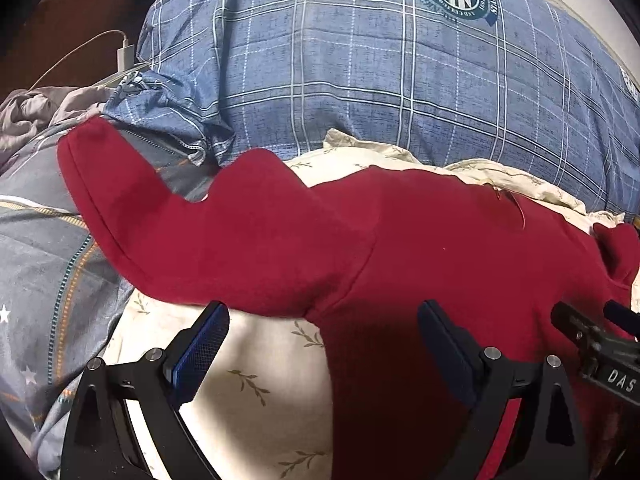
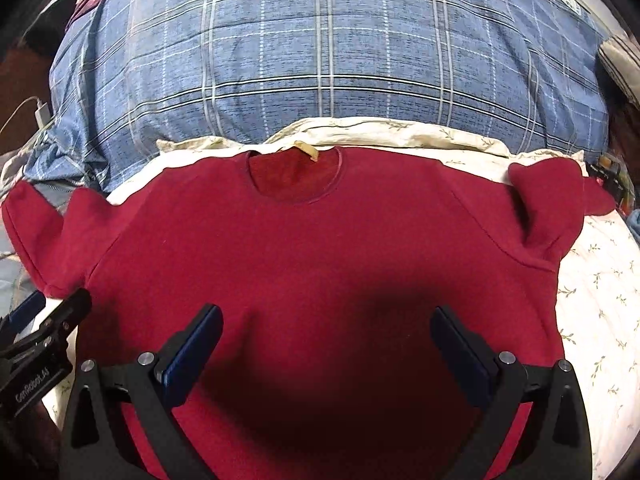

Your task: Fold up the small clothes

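A small dark red sweatshirt (image 2: 320, 248) lies flat, front up, on a cream leaf-print sheet (image 2: 600, 300), neck hole away from me. Both sleeves are spread out and bunched at their ends. In the left wrist view the sweatshirt (image 1: 400, 240) shows its left sleeve and side seam. My left gripper (image 1: 324, 320) is open and empty, hovering over the left side seam below the armpit; it also shows in the right wrist view (image 2: 36, 320). My right gripper (image 2: 326, 324) is open and empty over the lower middle of the sweatshirt; its tip shows in the left wrist view (image 1: 592, 328).
A big blue plaid pillow (image 2: 320, 60) with a round crest lies behind the sweatshirt. A grey patterned quilt (image 1: 40, 260) is bunched at the left. A white charger and cable (image 1: 124, 54) lie at the far left.
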Motion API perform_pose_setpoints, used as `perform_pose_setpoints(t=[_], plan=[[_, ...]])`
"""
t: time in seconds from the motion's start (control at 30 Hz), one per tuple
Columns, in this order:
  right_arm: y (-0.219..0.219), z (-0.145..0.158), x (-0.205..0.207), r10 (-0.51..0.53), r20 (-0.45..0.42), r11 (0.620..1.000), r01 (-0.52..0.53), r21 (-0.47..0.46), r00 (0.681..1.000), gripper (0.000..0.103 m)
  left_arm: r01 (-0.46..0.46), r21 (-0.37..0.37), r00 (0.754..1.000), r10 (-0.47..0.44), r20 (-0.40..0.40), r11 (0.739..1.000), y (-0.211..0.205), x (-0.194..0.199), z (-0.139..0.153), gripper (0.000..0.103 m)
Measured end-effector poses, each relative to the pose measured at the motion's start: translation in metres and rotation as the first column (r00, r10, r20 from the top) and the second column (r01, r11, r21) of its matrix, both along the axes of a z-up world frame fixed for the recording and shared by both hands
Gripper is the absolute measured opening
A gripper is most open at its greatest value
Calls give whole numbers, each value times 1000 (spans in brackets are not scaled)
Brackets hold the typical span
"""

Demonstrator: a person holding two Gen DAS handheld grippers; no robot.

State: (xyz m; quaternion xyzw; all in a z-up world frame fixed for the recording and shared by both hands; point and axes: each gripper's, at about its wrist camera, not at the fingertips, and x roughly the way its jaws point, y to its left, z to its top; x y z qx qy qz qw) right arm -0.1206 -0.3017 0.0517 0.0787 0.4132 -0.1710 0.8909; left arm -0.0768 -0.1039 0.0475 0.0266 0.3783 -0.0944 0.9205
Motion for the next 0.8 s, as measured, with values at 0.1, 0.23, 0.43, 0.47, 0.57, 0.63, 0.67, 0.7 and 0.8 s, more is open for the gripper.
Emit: perform_pose_setpoints(t=[0.1,0.23,0.43,0.47,0.57,0.63,0.67,0.7,0.8], plan=[[5,1,1,13,-4,1000,-13,-6,1000,103,-14,-11,1000,14,1,1000,4,1,1,95],[9,0,2,17,-7,1000,-17,-10,1000,103,-21,-17,1000,21,-11,1000,6,3,-1,95],[8,-6,3,8,-21,1000,-8,7,1000,103,-8,-11,1000,8,-9,1000,5,4,0,95],[7,-6,3,6,-22,1000,-6,6,1000,103,-6,-10,1000,6,-10,1000,4,4,0,95],[7,-6,3,3,-24,1000,-3,2,1000,103,1,-4,1000,-1,-11,1000,3,3,-1,95],[6,-5,3,3,-26,1000,-3,-4,1000,103,4,0,1000,-4,-11,1000,3,3,-2,95],[6,-5,3,4,-28,1000,-4,-4,1000,103,4,0,1000,-4,-11,1000,3,3,-2,95],[5,-6,3,4,-29,1000,-4,-5,1000,103,5,0,1000,-5,-11,1000,2,3,-2,95],[4,-6,3,0,-36,1000,-1,-12,999,103,6,4,1000,-6,-10,1000,2,3,-2,95]])
